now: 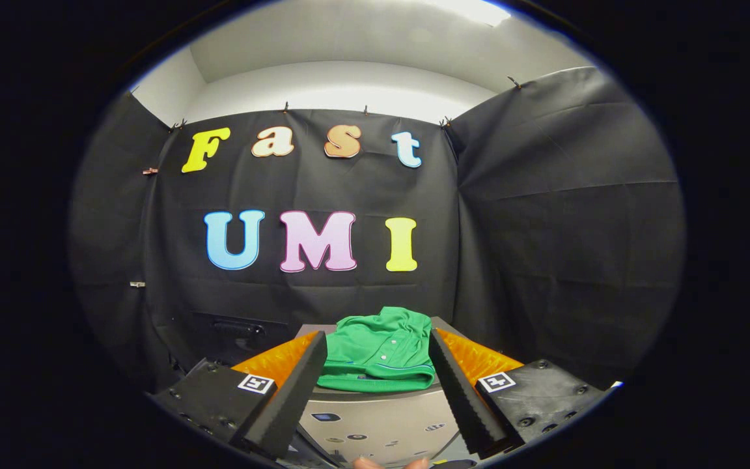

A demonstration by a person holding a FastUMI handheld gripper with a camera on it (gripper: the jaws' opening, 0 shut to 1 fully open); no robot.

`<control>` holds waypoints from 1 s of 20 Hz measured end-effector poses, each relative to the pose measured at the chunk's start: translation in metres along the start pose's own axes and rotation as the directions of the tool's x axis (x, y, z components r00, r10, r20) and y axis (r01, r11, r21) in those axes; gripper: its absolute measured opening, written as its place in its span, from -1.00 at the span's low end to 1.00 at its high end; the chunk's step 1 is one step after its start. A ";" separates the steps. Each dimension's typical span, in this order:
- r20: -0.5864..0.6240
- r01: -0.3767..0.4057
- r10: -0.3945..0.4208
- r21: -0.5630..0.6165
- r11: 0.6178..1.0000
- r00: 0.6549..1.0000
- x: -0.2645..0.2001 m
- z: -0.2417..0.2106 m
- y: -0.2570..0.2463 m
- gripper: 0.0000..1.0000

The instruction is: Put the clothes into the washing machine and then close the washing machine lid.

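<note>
The washing machine (375,417) sits low ahead, its control panel facing us. On its top lies a folded green polo shirt (380,355), framed between the wide-spread, empty fingers of the gripper (378,361). A shallow pinch could catch only the collar, so the shirt might unfold and drag.

The claw (378,365) stands spread wide, with open air between its fingers. Just ahead, a folded green shirt (380,352) lies on the washing machine's (375,417) top. Beyond hangs the black cloth wall (544,228).
</note>
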State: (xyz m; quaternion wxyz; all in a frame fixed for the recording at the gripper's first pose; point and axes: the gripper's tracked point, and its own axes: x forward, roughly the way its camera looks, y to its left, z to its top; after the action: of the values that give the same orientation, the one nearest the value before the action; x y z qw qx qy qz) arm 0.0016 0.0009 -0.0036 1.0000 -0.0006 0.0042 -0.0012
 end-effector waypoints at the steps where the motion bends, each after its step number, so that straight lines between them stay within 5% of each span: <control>1: 0.000 0.001 -0.001 0.001 1.000 1.000 0.000 0.000 -0.001 0.96; 13: -0.040 -0.024 0.024 0.001 1.000 0.999 0.015 -0.006 0.007 0.96; 20: -0.191 -0.091 0.093 0.023 0.996 0.977 0.082 -0.007 0.026 0.96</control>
State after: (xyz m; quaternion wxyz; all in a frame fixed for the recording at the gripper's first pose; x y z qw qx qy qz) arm 0.0841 0.0269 -0.0108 0.9939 0.0071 0.1008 0.0450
